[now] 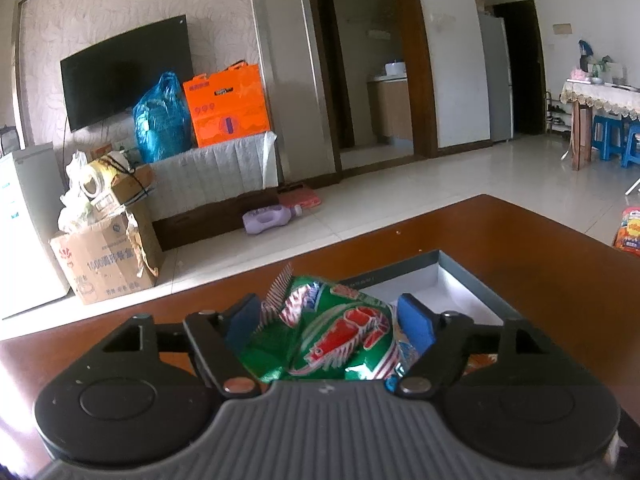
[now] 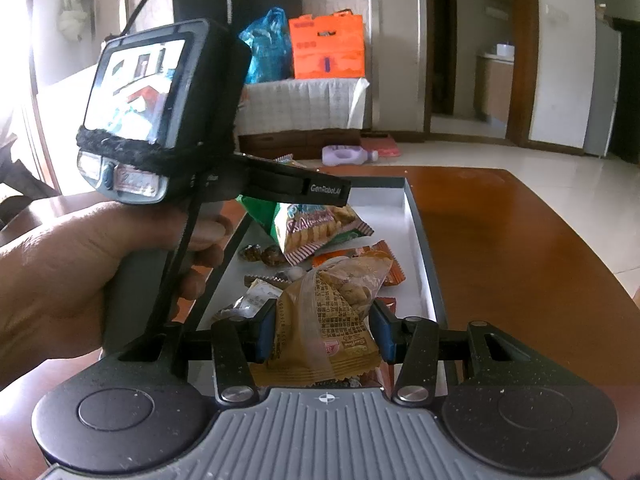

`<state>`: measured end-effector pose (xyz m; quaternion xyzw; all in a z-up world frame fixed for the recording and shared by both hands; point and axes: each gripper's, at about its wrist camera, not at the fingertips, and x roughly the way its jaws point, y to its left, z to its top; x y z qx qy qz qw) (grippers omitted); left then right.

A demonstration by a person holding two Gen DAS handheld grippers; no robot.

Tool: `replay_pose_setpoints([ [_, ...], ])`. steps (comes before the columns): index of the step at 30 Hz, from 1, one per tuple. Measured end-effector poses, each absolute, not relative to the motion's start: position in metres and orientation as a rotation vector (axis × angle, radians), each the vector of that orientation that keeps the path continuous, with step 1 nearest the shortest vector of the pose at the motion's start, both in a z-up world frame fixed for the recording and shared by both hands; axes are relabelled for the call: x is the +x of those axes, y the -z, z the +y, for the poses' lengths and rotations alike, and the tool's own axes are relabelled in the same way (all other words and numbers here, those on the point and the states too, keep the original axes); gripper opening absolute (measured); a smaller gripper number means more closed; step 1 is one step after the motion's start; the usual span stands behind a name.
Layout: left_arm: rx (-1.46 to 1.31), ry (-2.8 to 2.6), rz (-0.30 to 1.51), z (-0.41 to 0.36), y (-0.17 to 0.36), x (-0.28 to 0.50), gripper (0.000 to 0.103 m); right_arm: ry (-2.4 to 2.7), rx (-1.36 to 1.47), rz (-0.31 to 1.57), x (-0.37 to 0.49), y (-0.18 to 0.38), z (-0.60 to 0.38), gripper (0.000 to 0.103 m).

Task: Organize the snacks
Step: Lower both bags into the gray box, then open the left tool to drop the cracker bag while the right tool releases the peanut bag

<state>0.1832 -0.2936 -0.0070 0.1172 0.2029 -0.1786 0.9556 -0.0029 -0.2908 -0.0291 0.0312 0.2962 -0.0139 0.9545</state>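
Note:
My left gripper (image 1: pixel 330 320) is shut on a green snack bag (image 1: pixel 332 336) with a red shrimp picture, held above the near end of the grey box (image 1: pixel 476 280) with a white inside. My right gripper (image 2: pixel 322 328) is shut on a tan transparent snack bag (image 2: pixel 340 312) of brown pieces, just above the box (image 2: pixel 424 240). In the right wrist view the box holds several snacks, among them a biscuit bag (image 2: pixel 316 228) and an orange packet (image 2: pixel 390 264). The left gripper's body (image 2: pixel 160 112) and the hand holding it fill the left of that view.
The box lies on a brown wooden table (image 1: pixel 520 248). An orange-red snack packet (image 1: pixel 630 228) shows at the table's far right edge. Beyond are a tiled floor, a purple bottle (image 1: pixel 272 218), cardboard boxes (image 1: pixel 108 256) and a TV cabinet.

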Motion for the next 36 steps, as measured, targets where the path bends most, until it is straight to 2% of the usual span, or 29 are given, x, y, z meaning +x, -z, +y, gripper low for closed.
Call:
replay_pose_setpoints([
  [6,0.246,0.373,0.384,-0.29,0.004,0.169,0.086,0.023,0.066,0.602,-0.004,0.032,-0.291,0.049],
  [24,0.264,0.39,0.376,-0.271,0.005,0.134,0.086,0.029,0.05,0.59,0.003,0.032,-0.296,0.049],
  [36,0.31,0.413,0.373,-0.243,0.002,0.079,0.087,0.003,0.072,0.612,0.003,0.038,-0.295,0.049],
])
